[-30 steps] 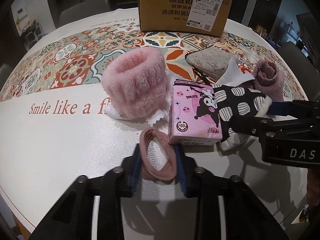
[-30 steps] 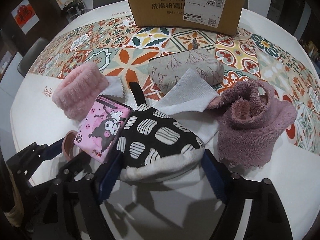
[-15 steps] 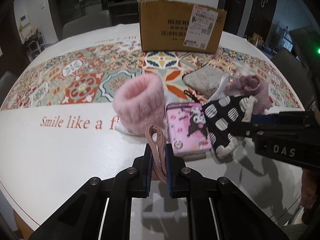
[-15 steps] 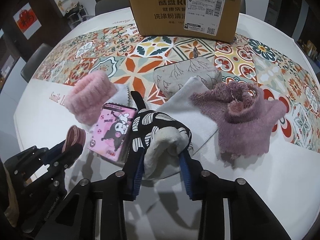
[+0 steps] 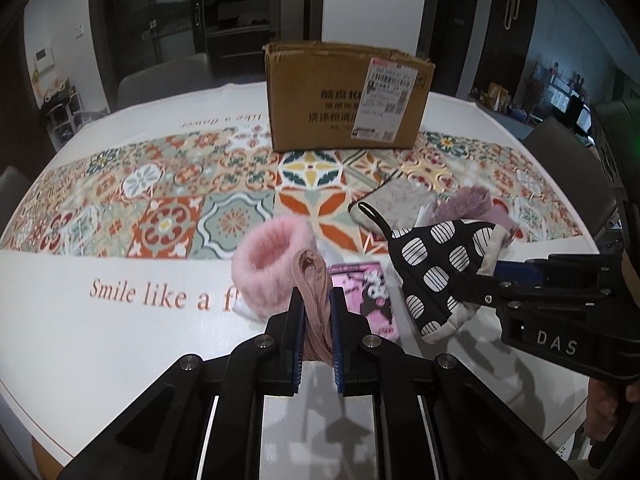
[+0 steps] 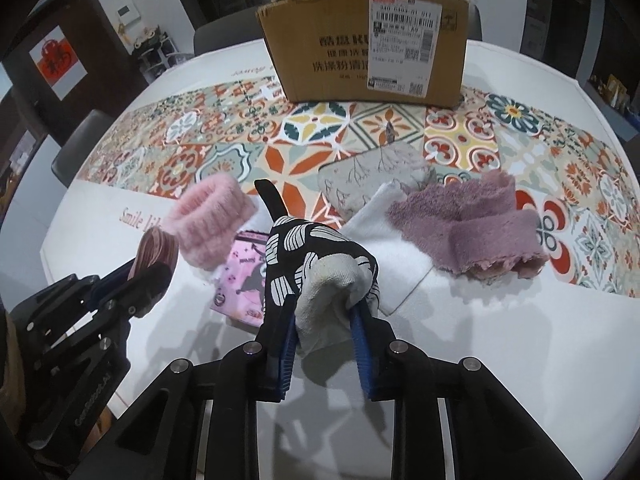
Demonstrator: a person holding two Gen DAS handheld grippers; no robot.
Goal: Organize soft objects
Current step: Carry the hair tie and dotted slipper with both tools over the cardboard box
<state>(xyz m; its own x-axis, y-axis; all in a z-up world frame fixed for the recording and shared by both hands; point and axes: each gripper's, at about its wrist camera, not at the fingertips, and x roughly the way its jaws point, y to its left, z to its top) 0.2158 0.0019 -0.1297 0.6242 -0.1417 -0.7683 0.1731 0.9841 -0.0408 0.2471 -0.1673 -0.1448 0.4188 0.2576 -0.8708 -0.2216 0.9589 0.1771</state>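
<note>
The left gripper (image 5: 316, 322) is clenching a pink hair band (image 5: 314, 280) at lower centre, lifting it clear of the counter (image 5: 100, 340). The right gripper's (image 6: 325, 334) jaws have just been closing and are pinching the spotted mitt (image 6: 320, 256) by its grey cuff. Both look light and floppy, sagging from the pinch.

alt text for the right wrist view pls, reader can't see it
The right tongs pinch a black oven mitt with white striped ovals and hold it above a white round table. Behind it lie a fluffy pink band, a mauve fleece cloth and a brown cardboard box. At left, the left tongs grip a dusty-pink hair tie.
</note>
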